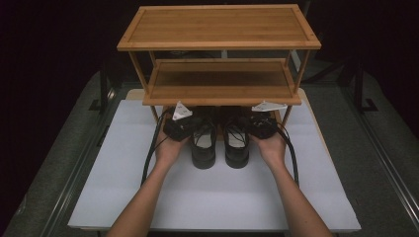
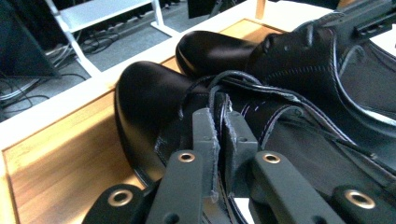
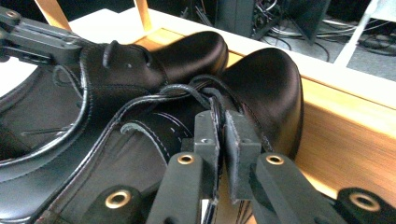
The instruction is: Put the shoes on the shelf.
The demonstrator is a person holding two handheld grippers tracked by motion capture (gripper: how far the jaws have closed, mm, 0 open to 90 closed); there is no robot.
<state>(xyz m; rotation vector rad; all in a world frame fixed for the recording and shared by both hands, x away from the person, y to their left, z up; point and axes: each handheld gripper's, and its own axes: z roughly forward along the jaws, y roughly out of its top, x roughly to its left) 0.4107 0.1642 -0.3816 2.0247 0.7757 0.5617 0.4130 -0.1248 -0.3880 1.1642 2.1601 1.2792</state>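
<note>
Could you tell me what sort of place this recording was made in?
Probably a lab or studio set up for recording, not a home: a wooden shoe rack stands on a white table amid dark surroundings, with loose cables and metal frames on the floor behind.

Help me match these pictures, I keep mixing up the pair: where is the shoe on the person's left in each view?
High view: the left shoe is at centre, the left one of the pair, toe under the rack.
Left gripper view: nearest shoe, centre, its upper edge pinched by the left gripper.
Right gripper view: farther shoe, upper left.
Shared landmark: the right shoe, close beside it in all three.
</note>
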